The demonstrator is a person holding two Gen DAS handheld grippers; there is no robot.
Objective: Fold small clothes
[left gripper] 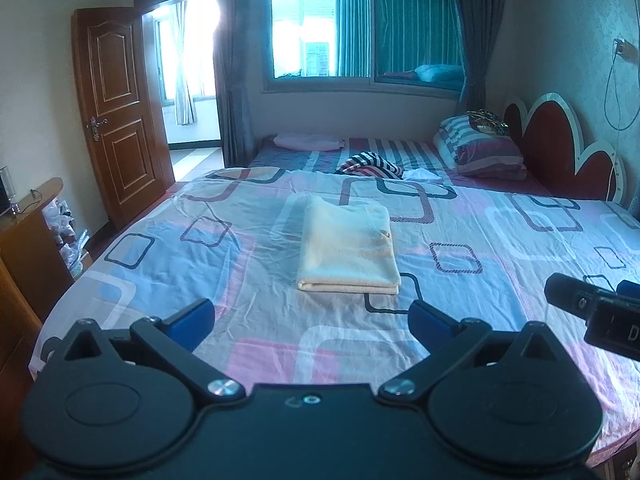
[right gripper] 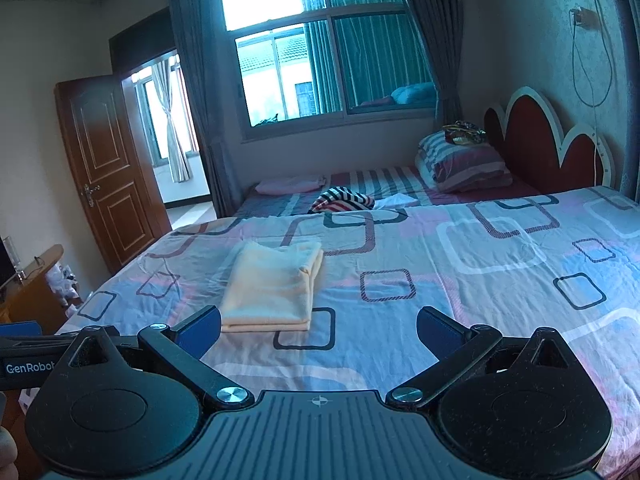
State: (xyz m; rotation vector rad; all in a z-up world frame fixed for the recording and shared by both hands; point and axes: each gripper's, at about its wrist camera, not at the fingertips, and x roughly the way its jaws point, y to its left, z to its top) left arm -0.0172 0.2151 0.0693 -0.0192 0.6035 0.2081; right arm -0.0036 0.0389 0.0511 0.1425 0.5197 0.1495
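Note:
A cream cloth lies folded into a neat rectangle on the patterned bed sheet. It also shows in the right wrist view, left of centre. My left gripper is open and empty, held above the sheet just short of the cloth's near edge. My right gripper is open and empty, to the right of the cloth and short of it. The right gripper's body shows in the left wrist view at the right edge.
A striped garment and a white piece lie at the bed's far side. Pillows sit by the red headboard. A wooden door and a cabinet stand to the left.

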